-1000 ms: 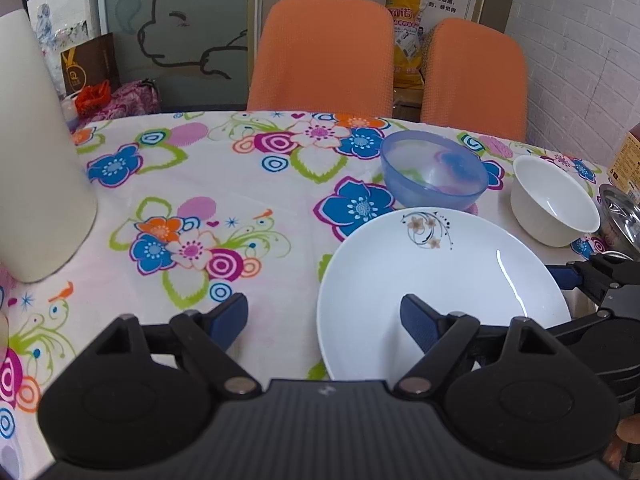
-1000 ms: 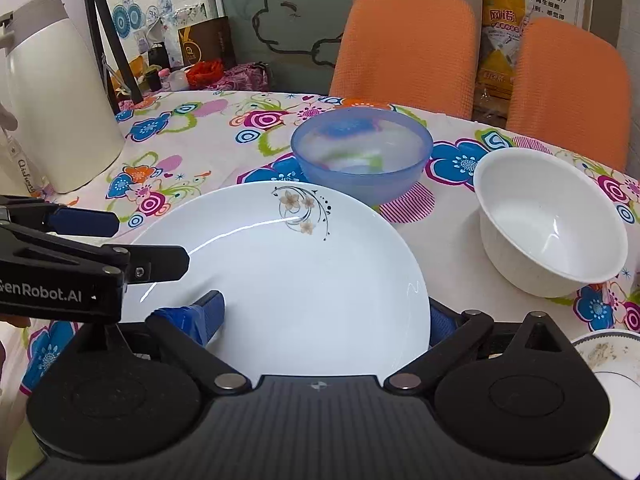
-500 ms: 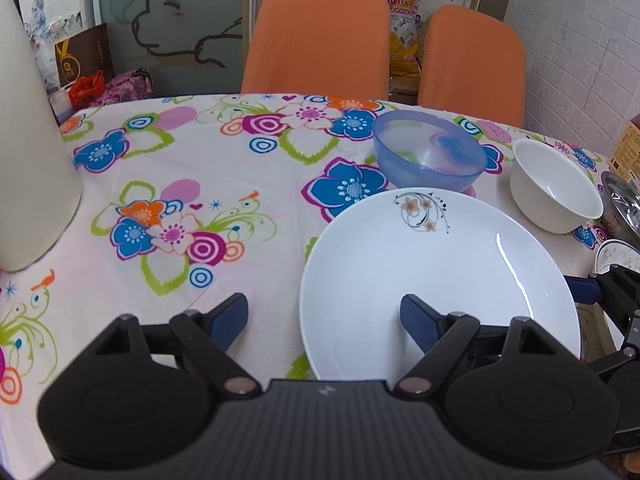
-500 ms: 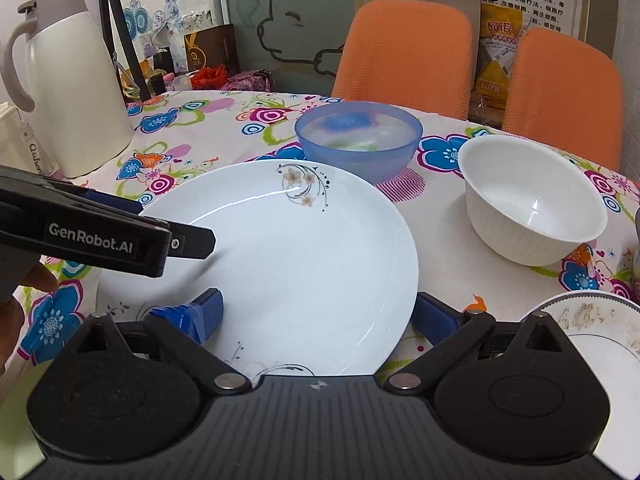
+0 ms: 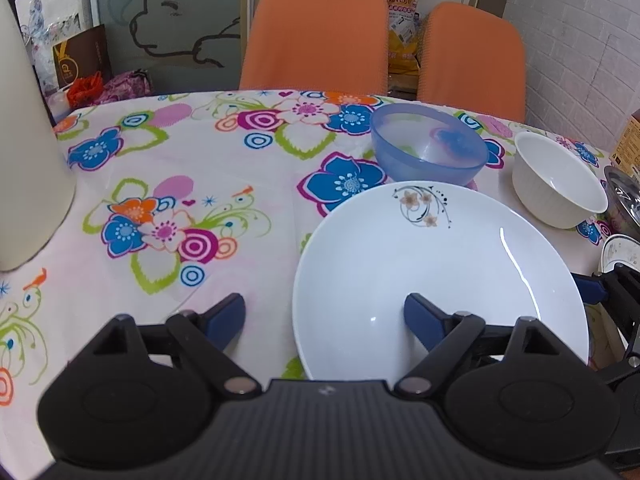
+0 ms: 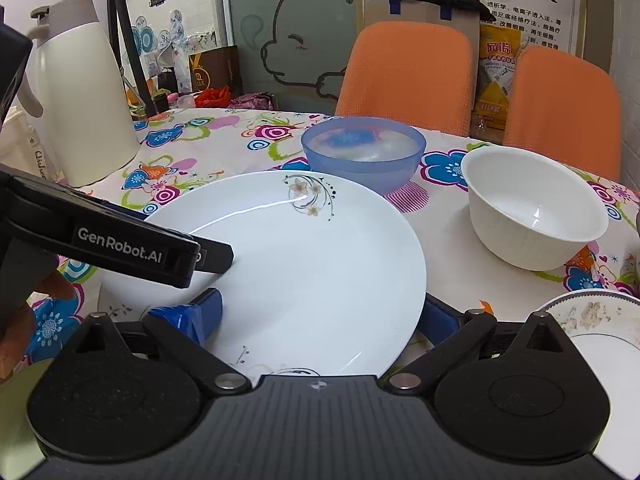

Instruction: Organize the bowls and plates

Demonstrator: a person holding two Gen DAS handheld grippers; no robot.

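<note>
A big white plate (image 5: 432,264) (image 6: 320,264) with a small flower print lies at the near side of the flowered table. My left gripper (image 5: 324,314) (image 6: 176,240) is open. Its right finger is over the plate's left part and its left finger over the cloth. At the plate's right side my right gripper (image 6: 318,314) (image 5: 596,292) is open too, with its left finger on top of the plate and its right finger partly hidden behind the rim. A translucent blue bowl (image 5: 428,152) (image 6: 362,152) stands just behind the plate. A white bowl (image 5: 556,184) (image 6: 532,212) stands to its right.
A soiled, patterned plate (image 6: 600,324) (image 5: 624,252) sits at the near right, with a metal pot (image 5: 624,196) behind it. A tall cream thermos jug (image 6: 84,92) (image 5: 24,140) stands at the left. Two orange chairs (image 5: 316,36) are at the far edge. A dark flourish pattern shows under the big plate's near rim.
The white plate has grown larger and nearer in both views. In the right wrist view the left gripper has reached further right over the plate. Both grippers stay open.
</note>
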